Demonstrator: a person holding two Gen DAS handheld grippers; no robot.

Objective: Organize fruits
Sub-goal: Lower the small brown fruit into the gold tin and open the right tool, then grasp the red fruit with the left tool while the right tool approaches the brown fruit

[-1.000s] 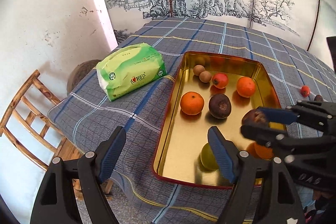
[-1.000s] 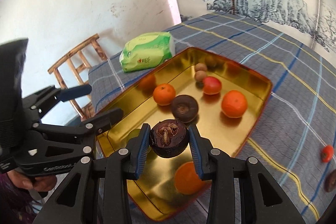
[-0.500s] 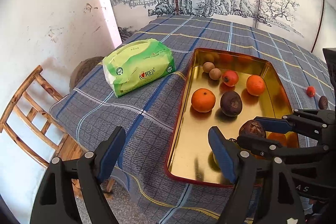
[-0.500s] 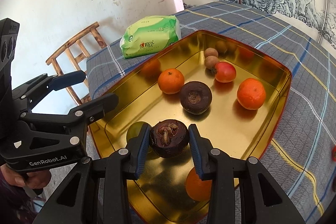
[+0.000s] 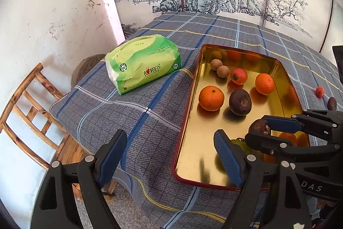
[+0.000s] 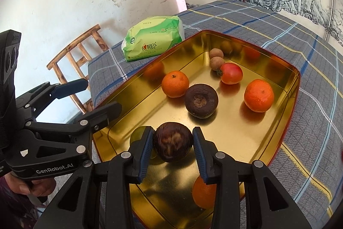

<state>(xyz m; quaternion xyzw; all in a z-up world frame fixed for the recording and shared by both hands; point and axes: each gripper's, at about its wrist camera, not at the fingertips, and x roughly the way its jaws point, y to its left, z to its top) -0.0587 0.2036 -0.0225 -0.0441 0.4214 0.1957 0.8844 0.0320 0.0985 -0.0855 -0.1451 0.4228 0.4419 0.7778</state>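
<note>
Here the dark fruit (image 6: 172, 144) looks purple-brown, wrinkled, with a rough crown.

Right gripper (image 6: 173, 146) pitched down, pads clamped on a dark round fruit (image 6: 172, 144). Left gripper (image 5: 170, 157) just beside it on its left, also pitched down, jaws opening, nothing between them. Hand (image 6: 32, 185) grips its handle.

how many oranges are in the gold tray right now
3 that I can see: one left of the dark fruit, one by the right wall, one at the near end partly behind the tongs. More may be hidden.
</note>
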